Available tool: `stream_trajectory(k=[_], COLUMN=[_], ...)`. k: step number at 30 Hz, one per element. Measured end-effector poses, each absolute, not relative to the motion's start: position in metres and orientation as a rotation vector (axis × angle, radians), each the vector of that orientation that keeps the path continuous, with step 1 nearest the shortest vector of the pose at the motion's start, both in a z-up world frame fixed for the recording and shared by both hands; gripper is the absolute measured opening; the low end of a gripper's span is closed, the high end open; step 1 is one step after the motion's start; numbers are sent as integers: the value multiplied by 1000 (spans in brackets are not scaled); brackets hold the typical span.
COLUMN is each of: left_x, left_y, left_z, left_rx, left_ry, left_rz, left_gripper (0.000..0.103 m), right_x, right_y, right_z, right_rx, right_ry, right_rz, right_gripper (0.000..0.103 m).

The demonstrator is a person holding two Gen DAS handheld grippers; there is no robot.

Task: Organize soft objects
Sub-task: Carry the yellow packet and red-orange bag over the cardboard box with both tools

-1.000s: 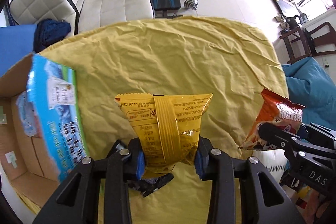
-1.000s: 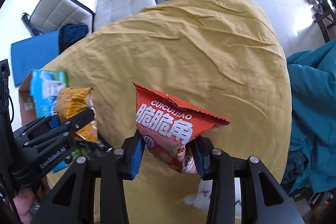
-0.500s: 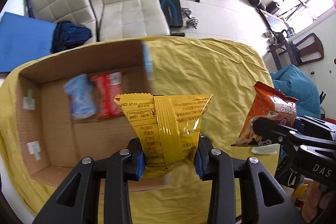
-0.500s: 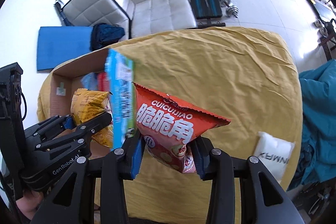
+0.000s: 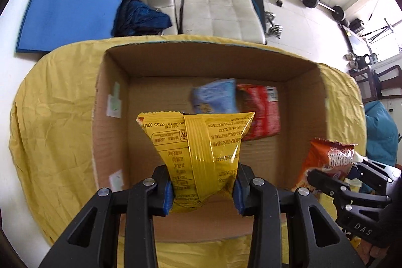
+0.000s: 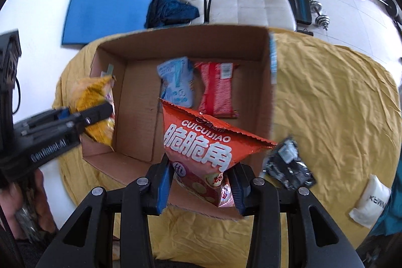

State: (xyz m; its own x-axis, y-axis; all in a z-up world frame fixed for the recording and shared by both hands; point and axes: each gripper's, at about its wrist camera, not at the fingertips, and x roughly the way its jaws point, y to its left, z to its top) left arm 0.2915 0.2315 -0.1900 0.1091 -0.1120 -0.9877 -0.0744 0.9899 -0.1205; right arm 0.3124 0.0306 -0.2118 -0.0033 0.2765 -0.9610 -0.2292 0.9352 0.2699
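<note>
left gripper (image 5: 203, 189) clamped on yellow bag (image 5: 201, 152) | right gripper (image 6: 201, 186) clamped on red bag (image 6: 203, 150) | change: box (image 5: 301, 97) now sits below both jaws, a second ago off left | I judge release comes next

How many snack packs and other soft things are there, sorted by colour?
Yellow: 1, the yellow bag held in the left gripper
Orange-red: 1, the orange-red bag held in the right gripper
Light blue: 1, the blue pack in the box
Red: 1, the red pack in the box
Dark: 1, the dark pack on the cloth
White: 1, the white pouch on the cloth
Total: 6
</note>
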Motion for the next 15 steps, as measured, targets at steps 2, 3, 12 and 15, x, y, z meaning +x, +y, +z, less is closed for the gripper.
stream_trajectory(k=[2,3,12,15], left_x=[298,303,337,351], left_y=[240,244,245,238], left_z=[-206,-217,-284,-301], left_rx=[-149,-142,-62,-20], left_ry=[1493,1512,1625,1651], left_rz=[-32,-29,-80,-101], left_gripper=[33,33,33,34], right_x=[315,315,319,320], right_y=[44,50,67,68], right_z=[-231,-243,-324,-338], right_rx=[18,19,-62,-78], right_ry=[1550,1569,1690,1703], right_rz=[394,397,373,392], right_gripper=[42,42,43,43])
